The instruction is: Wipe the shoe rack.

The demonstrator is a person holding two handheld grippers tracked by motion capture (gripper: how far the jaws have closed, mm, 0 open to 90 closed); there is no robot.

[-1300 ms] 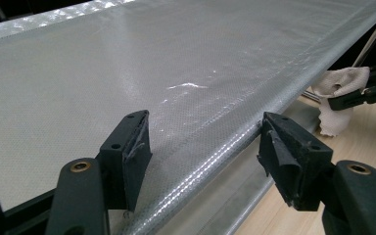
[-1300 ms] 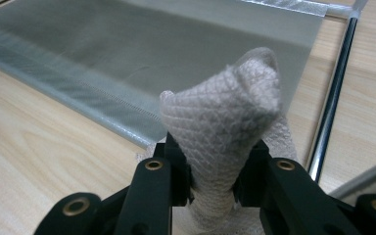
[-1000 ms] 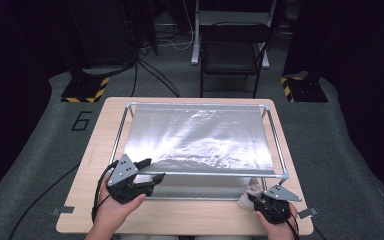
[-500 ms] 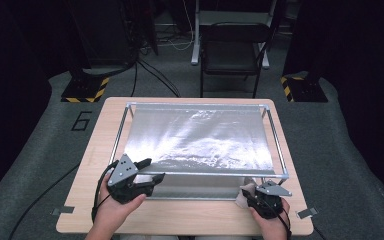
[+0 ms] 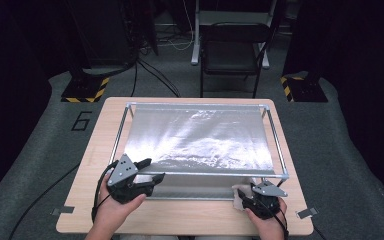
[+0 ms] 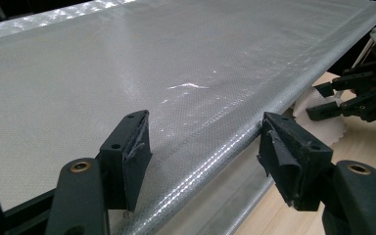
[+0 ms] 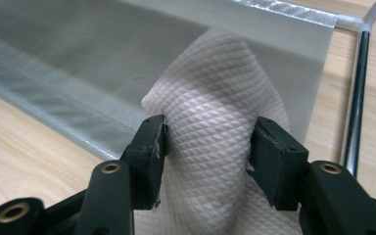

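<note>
Two grippers: your right gripper (image 7: 205,147), jaws just opening, straddles a quilted white towel (image 7: 215,122); your left gripper (image 6: 205,152) gapes across the glossy sheet (image 6: 127,73) edge.

We're in a lab or recording studio: black curtains (image 5: 25,75) close off the room on both sides, and the floor is grey carpet (image 5: 40,145) with a "6" (image 5: 82,121) marked on it. Past the far edge of the small wooden table (image 5: 180,220) stand a folding chair (image 5: 232,55), stand feet with hazard-striped tape (image 5: 86,92) and loose cables (image 5: 155,75).
</note>
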